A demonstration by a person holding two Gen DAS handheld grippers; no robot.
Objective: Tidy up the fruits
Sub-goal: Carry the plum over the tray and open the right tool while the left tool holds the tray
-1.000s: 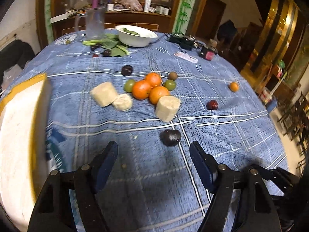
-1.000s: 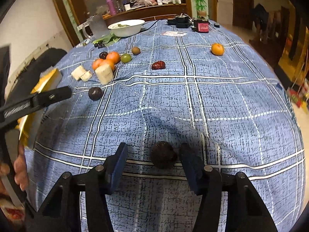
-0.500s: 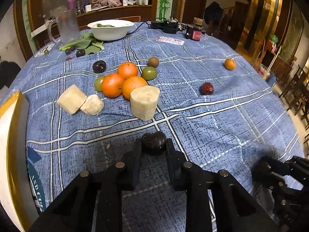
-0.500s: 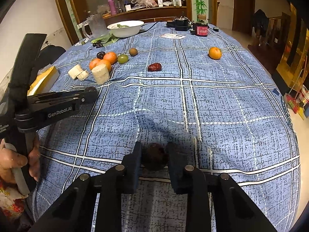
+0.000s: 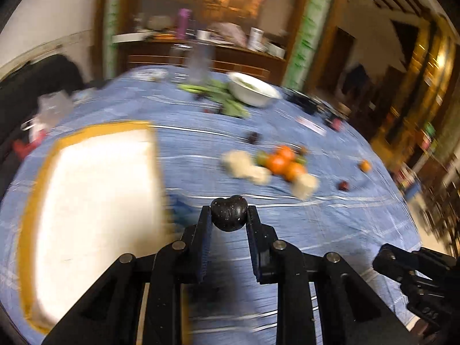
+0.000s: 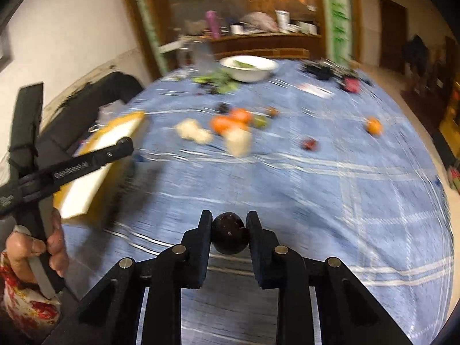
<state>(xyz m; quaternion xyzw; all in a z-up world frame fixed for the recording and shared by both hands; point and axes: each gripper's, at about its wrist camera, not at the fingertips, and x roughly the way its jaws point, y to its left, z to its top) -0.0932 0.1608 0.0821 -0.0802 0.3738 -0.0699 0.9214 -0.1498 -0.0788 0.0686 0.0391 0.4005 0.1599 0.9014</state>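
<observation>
My left gripper (image 5: 228,214) is shut on a dark plum (image 5: 229,212) and holds it above the blue tablecloth, just right of a white tray with a yellow rim (image 5: 95,189). My right gripper (image 6: 229,234) is shut on another dark plum (image 6: 229,237), lifted over the near part of the table. A cluster of oranges (image 5: 283,161) with green fruits lies mid-table. A single orange (image 6: 373,126) and a dark red fruit (image 6: 310,144) lie to the right. The tray also shows in the right wrist view (image 6: 97,158).
Pale blocks (image 5: 244,164) lie beside the oranges. A white bowl (image 5: 254,89), green leaves (image 5: 218,92) and a clear jug (image 5: 198,63) stand at the far side. Dark gadgets (image 6: 322,72) sit far right. The left hand-held gripper (image 6: 86,164) shows at the left of the right wrist view.
Both grippers closed on their plums and lifted them off the cloth. The left gripper swung left toward the tray; both views are motion-blurred now.
</observation>
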